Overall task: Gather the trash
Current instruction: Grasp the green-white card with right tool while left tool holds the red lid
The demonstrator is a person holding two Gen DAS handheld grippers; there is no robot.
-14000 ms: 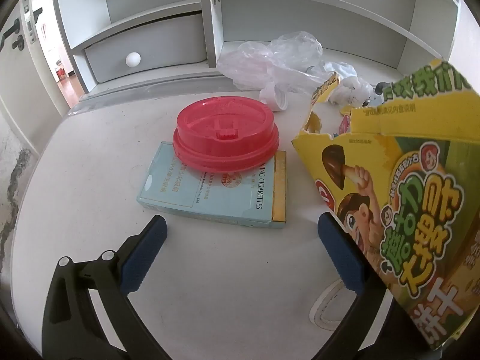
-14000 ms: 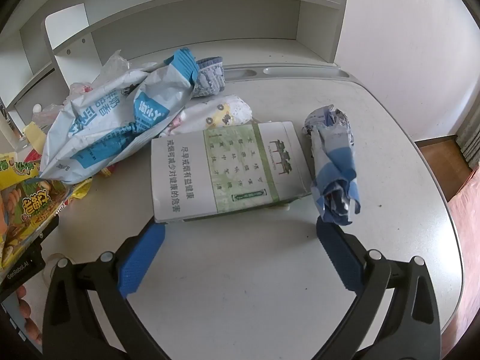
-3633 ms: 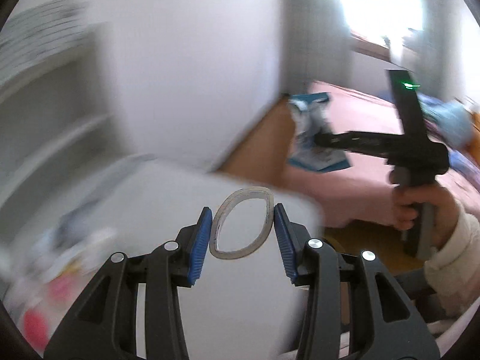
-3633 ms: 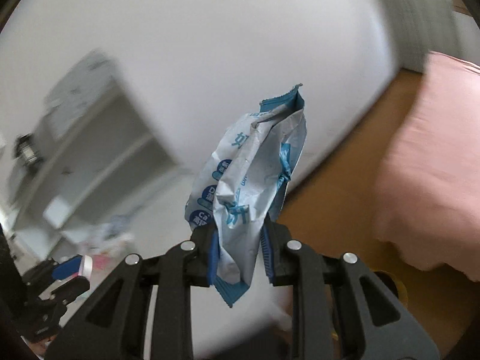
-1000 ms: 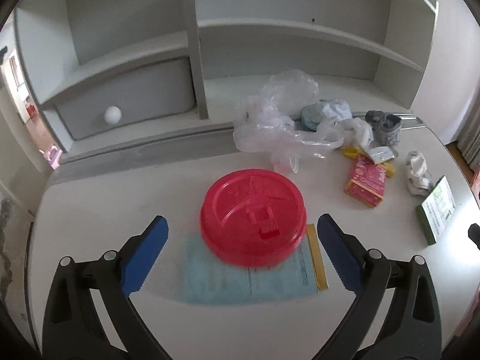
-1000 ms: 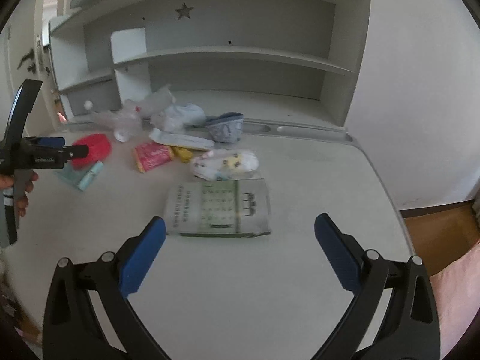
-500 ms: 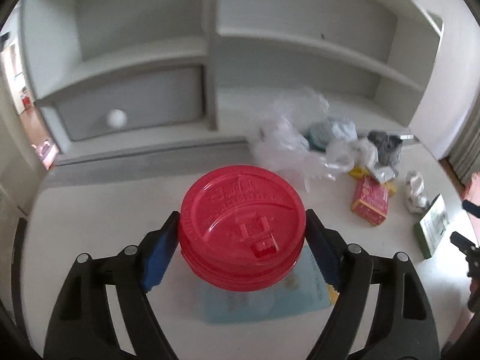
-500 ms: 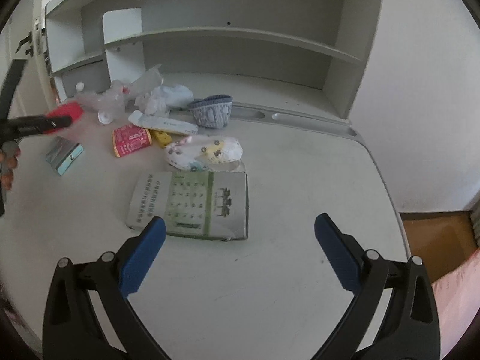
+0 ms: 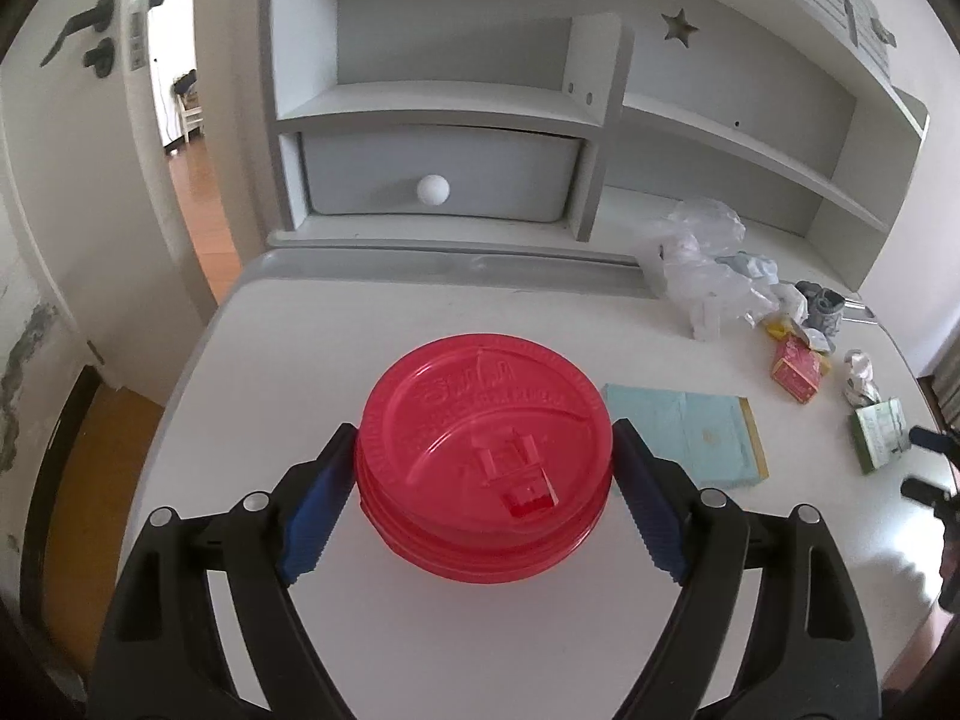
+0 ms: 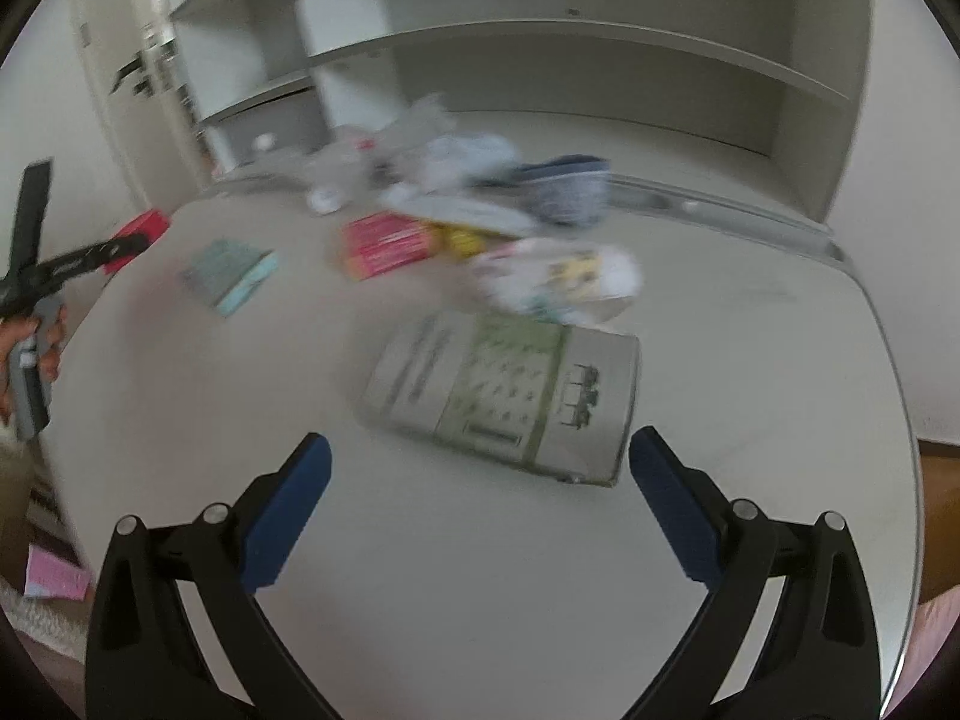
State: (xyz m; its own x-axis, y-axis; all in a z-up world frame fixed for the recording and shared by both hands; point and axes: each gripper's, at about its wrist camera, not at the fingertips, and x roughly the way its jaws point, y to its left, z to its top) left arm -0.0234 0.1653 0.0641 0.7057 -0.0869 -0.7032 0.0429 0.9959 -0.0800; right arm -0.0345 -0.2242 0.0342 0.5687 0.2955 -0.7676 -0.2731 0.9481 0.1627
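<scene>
Left wrist: left tongs [image 9: 483,483] clamp red lid [image 9: 485,453], top up, round.

Red lid [image 9: 486,456] with embossed lettering. Pale blue flat box [image 9: 684,435], gold strip along one edge. Small red box [image 9: 797,367]. Green-and-white printed carton [image 10: 510,393]. Blue pads on black tongs [image 9: 483,501]. White tabletop [image 9: 336,330]; grey drawer [image 9: 441,171], white knob [image 9: 433,189].
</scene>
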